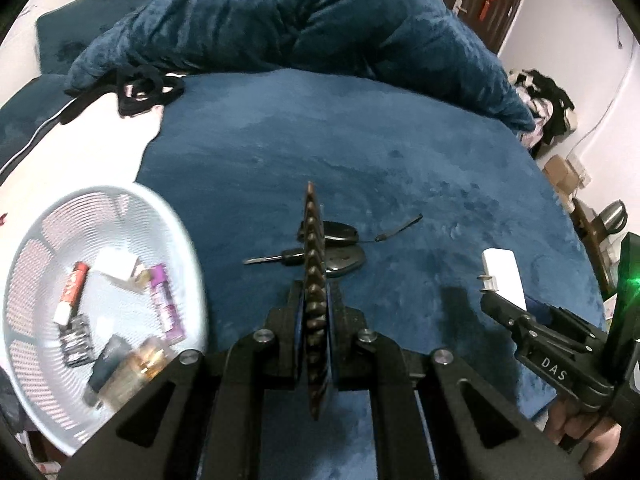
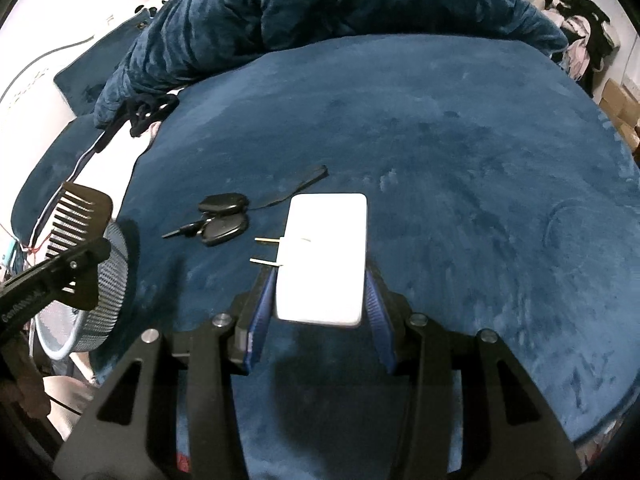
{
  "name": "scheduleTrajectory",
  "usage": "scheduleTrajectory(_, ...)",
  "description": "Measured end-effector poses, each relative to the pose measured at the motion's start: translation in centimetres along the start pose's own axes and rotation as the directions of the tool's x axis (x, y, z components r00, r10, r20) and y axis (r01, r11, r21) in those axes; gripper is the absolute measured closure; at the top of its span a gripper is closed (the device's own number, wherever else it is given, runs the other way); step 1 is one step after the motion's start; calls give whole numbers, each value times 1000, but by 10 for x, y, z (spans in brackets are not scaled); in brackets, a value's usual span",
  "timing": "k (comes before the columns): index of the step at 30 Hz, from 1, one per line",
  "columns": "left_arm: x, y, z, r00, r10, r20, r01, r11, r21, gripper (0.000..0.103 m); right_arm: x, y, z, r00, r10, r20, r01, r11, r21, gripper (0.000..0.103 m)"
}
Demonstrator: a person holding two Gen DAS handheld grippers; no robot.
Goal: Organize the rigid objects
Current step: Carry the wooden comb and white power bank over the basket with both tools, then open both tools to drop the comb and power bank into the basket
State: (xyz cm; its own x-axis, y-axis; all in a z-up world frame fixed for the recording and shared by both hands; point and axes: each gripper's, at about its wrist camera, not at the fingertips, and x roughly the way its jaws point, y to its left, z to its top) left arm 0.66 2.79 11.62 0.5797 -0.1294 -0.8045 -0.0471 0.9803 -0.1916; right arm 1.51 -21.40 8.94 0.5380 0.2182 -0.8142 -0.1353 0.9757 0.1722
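Observation:
My left gripper (image 1: 315, 304) is shut on a dark brown comb (image 1: 314, 264), held edge-on above the blue bed; the comb also shows in the right wrist view (image 2: 76, 216). My right gripper (image 2: 320, 292) is shut on a white plug adapter (image 2: 326, 256) with two prongs pointing left; it also shows in the left wrist view (image 1: 505, 276). A black car key with two fobs (image 1: 336, 246) lies on the bed beyond the comb, and shows in the right wrist view (image 2: 220, 220). A white mesh basket (image 1: 36, 240) at the left holds several small items.
A rumpled blue blanket (image 1: 280, 16) lies across the far side of the bed. Black cloth (image 1: 140, 88) lies at the far left on a white sheet. A clothes pile (image 1: 548, 108), boxes and a kettle stand off the bed at the right.

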Motion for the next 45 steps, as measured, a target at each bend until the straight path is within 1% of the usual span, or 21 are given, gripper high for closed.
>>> scheduleTrajectory(2,-14,11,-3,1000,1,14,-1,1000,-13,95,-7,10,-2,1000,-5,8,6,1000,-17,58)
scheduleTrajectory(6,-40,38,-8,999,16,39,-15,999,-40,95,-18,41,-1,1000,-7,28,9,997,-71,58)
scheduleTrajectory(12,-70,97,-18,996,60,74,-50,990,-130,95,-21,97,-2,999,11,37,-4,985,-173,58)
scheduleTrajectory(17,-81,142,-30,993,94,74,-78,979,-189,95,-13,145,-1,999,33,26,-26,968,-248,58)
scheduleTrajectory(23,-83,177,-41,991,111,73,-90,966,-242,95,-2,200,-5,998,59,2,-55,937,-345,58)
scheduleTrajectory(25,-82,185,-43,991,111,72,-90,963,-255,95,1,218,-7,998,70,-8,-68,926,-372,58)
scheduleTrajectory(29,-82,201,-48,992,102,74,-77,956,-284,95,6,241,-9,996,86,-26,-89,912,-400,58)
scheduleTrajectory(35,-79,216,-52,993,85,76,-57,947,-316,95,12,265,-13,993,104,-47,-114,898,-425,58)
scheduleTrajectory(40,-73,220,-51,994,77,75,-48,944,-327,95,17,277,-11,990,125,-63,-140,896,-421,58)
scheduleTrajectory(42,-71,222,-50,995,78,69,-51,943,-328,95,20,280,-9,987,146,-69,-161,898,-410,58)
scheduleTrajectory(43,-70,223,-51,994,83,66,-57,942,-329,95,21,281,-8,984,164,-72,-179,898,-402,56)
scheduleTrajectory(44,-70,223,-51,994,91,61,-66,941,-333,94,23,280,-7,979,189,-76,-204,899,-387,56)
scheduleTrajectory(45,-70,223,-52,994,97,54,-73,938,-338,92,24,279,-7,978,192,-79,-208,902,-379,56)
